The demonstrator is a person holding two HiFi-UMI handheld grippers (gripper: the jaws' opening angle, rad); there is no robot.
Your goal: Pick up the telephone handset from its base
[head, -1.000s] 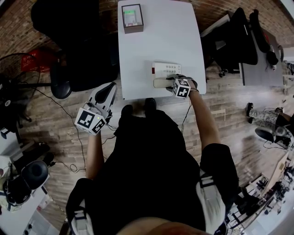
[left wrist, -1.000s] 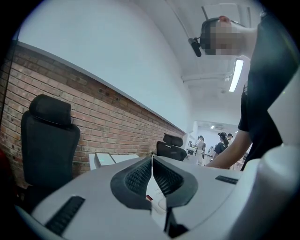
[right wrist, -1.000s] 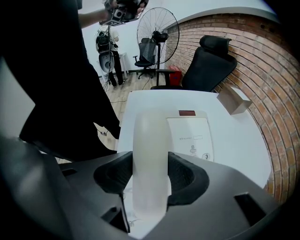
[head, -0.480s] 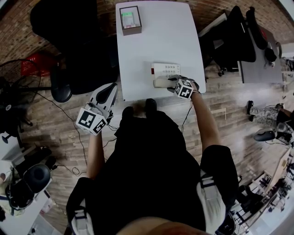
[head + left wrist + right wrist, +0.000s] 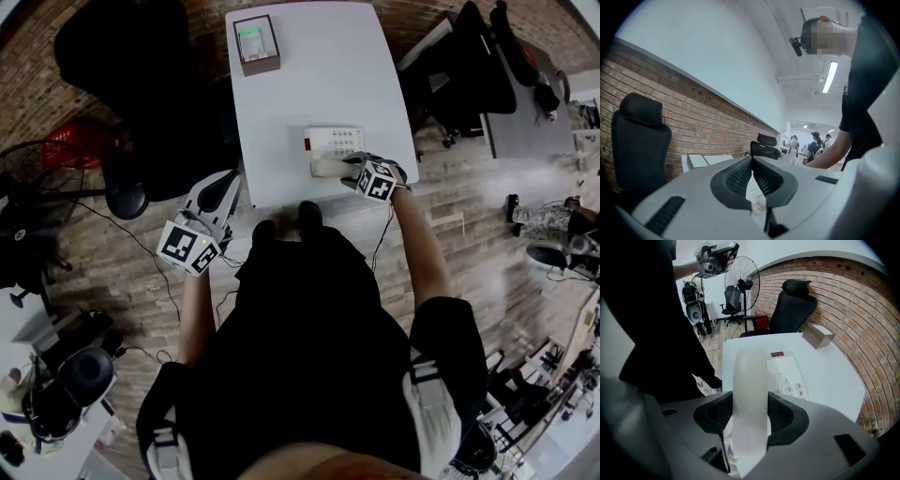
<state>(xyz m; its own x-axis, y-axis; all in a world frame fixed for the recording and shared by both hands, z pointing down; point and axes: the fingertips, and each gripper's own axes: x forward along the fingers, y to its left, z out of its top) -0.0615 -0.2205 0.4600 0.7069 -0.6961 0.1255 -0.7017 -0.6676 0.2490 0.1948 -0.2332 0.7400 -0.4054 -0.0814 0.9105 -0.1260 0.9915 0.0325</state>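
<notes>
Dark right fingers (image 5: 783, 414) clamp the handset (image 5: 750, 390), a grip the head view hides; left fingers (image 5: 738, 177) closed.

shirt (image 5: 309, 347): black, short-sleeved | left gripper (image 5: 751, 160), right gripper (image 5: 345, 169): grey shells, black pads, marker cubes (image 5: 187, 247)

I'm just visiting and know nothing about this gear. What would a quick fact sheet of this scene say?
Table: white
Telephone base: near edge of the table, keypad up
Handset: alongside the keypad, clamped between the jaws of the right gripper
Left gripper: off the table, jaws together, empty
Small box: far left corner of the table
</notes>
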